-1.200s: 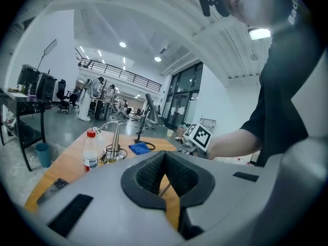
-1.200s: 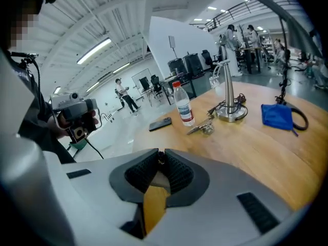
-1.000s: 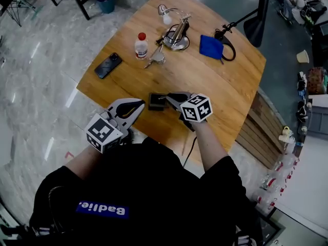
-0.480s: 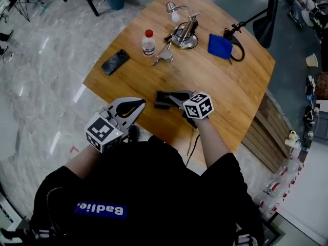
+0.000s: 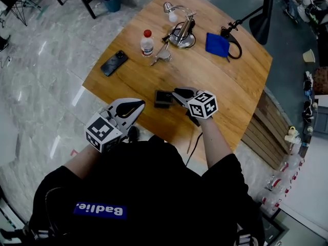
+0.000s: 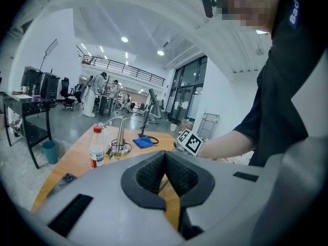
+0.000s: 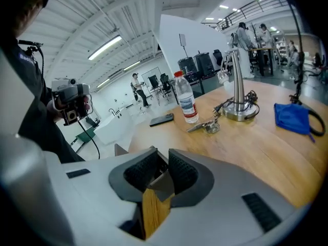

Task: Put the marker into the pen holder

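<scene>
Nearly nothing has moved over the last 1 s apart from a small drift of the head view. The pen holder (image 5: 162, 99) stands at the same spot on the wooden table (image 5: 225, 86), and the right gripper (image 5: 176, 92) remains at the pen holder's right edge. Its 2 pads (image 7: 182, 174) sit close together, clamped on the pen holder's grey corner, which fills the gap between them. To the left of the pen holder, off the table's near edge, the left gripper (image 5: 138, 104) has its pads (image 6: 148, 174) pressed together on nothing. No view shows the marker, either between the fingers or inside the pen holder. A water bottle (image 5: 147, 42) stands well beyond the pen holder.
</scene>
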A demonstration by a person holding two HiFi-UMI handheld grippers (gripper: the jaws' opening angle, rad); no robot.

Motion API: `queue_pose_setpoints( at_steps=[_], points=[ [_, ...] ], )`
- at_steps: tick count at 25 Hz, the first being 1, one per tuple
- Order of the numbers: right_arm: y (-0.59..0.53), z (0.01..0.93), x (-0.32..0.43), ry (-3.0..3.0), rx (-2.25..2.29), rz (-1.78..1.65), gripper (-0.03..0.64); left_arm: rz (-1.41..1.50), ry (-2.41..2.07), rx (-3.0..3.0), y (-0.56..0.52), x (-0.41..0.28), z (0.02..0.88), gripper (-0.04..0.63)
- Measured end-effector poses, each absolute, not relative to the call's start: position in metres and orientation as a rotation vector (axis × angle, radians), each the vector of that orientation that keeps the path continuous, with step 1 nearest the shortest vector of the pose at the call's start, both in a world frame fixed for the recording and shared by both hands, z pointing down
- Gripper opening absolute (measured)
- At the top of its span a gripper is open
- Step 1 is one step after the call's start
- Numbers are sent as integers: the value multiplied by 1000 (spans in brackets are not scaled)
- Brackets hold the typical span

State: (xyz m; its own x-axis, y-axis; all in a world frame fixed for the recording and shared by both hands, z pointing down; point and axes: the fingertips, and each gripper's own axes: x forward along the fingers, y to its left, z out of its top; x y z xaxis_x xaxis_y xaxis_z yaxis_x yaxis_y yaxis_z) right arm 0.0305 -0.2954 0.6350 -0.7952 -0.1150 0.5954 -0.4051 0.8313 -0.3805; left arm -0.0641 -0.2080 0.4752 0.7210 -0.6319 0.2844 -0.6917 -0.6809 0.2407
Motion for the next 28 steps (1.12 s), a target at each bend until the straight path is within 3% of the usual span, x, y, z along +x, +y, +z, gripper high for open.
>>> queue_pose_setpoints(
  at_steps=[18, 28],
  points=[
    [-226, 478, 14, -2732, 685, 418, 52, 164, -874, 2723, -194, -43, 439, 9],
    [-169, 454, 16, -2800, 894, 375, 51, 134, -741, 2784, -172, -24, 421, 9]
  ],
)
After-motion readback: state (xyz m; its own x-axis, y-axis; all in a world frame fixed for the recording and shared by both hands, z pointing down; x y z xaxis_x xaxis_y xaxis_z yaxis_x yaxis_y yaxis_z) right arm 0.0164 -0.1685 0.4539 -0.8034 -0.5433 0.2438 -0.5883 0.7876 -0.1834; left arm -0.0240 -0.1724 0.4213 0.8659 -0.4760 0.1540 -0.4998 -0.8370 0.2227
